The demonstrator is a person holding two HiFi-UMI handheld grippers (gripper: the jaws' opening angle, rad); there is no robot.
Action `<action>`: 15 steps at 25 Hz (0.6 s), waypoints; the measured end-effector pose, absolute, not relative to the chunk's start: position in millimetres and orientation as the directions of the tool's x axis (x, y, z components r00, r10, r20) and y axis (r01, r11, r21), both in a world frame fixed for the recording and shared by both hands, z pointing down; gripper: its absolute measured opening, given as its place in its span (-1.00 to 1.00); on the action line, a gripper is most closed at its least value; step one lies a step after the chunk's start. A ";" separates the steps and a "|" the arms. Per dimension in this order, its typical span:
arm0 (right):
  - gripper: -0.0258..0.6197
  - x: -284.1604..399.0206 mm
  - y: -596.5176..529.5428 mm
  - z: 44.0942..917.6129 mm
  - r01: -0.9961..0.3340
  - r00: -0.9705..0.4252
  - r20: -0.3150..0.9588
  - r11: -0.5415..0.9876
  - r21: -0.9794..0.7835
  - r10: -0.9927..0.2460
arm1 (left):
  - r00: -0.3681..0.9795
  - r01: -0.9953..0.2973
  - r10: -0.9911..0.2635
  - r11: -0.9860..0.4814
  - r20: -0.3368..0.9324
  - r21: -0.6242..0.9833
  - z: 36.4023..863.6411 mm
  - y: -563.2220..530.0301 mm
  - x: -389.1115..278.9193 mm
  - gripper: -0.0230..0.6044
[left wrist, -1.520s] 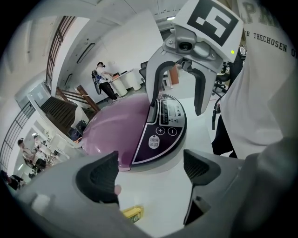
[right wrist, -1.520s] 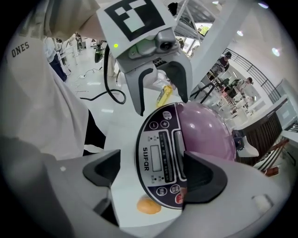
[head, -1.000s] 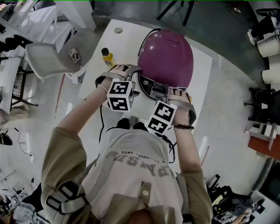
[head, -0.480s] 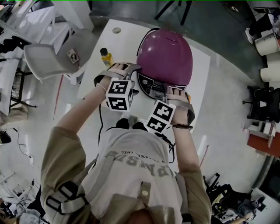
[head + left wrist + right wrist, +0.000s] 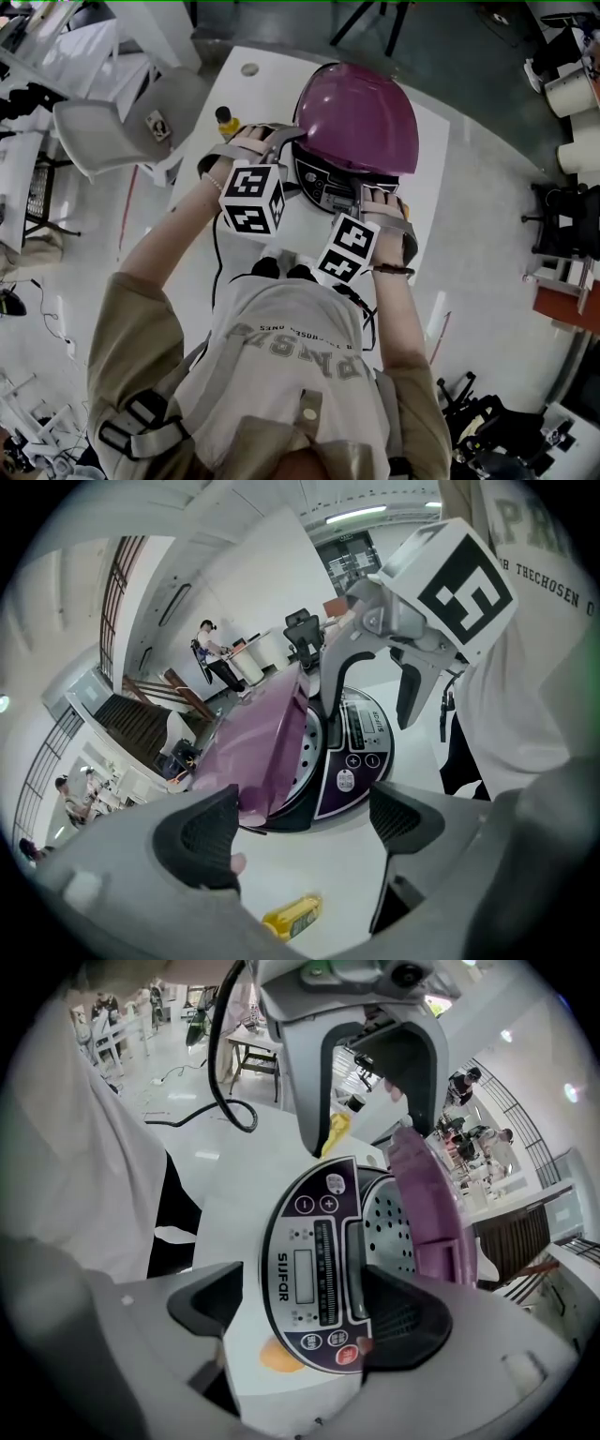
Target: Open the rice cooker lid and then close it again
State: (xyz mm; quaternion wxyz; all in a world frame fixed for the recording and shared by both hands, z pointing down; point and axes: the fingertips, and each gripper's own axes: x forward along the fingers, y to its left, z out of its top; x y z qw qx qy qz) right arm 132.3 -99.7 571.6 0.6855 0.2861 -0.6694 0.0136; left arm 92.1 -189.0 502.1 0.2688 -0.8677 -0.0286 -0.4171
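looking down from the person's head, a rice cooker [image 5: 349, 150] with a glossy purple domed lid [image 5: 361, 103] stands on a white table [image 5: 427, 169]. its dark oval control panel [image 5: 323, 187] faces the person. the lid is partly raised. in the gripper views a gap shows at its front edge, and the perforated metal inner plate [image 5: 384, 1208] is visible beneath it.

the left gripper [image 5: 277, 141] is at the lid's left front edge. its own view shows its jaws spread wide with nothing clamped between them. the lid's lower rim lies just beside one jaw, and a small yellow bottle [image 5: 292, 916] is on the table close to the cooker.

the right gripper [image 5: 380, 192] is at the cooker's front. its jaws are also spread, straddling the control panel without squeezing it. one jaw overlaps the latch area by the lid's front, and it cannot be told whether it touches there.

the step in hand looks like the opening swing, near its start. to do it well, the left gripper's jaw would best sit under the lid's rim and push up and back along the hinge's arc. a sideways push could let the smooth dome slip off the pad. the right gripper seems best used to steady the body, bearing lightly on the front so the cooker does not tip or slide away. the lid may be sprung, so a slow, guided lift seems wise.
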 end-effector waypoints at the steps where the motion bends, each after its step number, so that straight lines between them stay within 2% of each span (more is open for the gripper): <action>1: 0.31 131.4 -99.7 571.3 -0.408 0.093 0.926 0.834 0.370 -0.365 | 0.658 0.268 -0.176 -0.854 0.733 -0.446 498.4 -190.5 92.5 0.51; 15: 0.30 122.5 -104.6 562.5 -0.496 -0.035 0.905 0.793 0.353 -0.424 | 0.697 0.206 -0.242 -0.833 0.675 -0.513 448.8 -221.2 107.0 0.49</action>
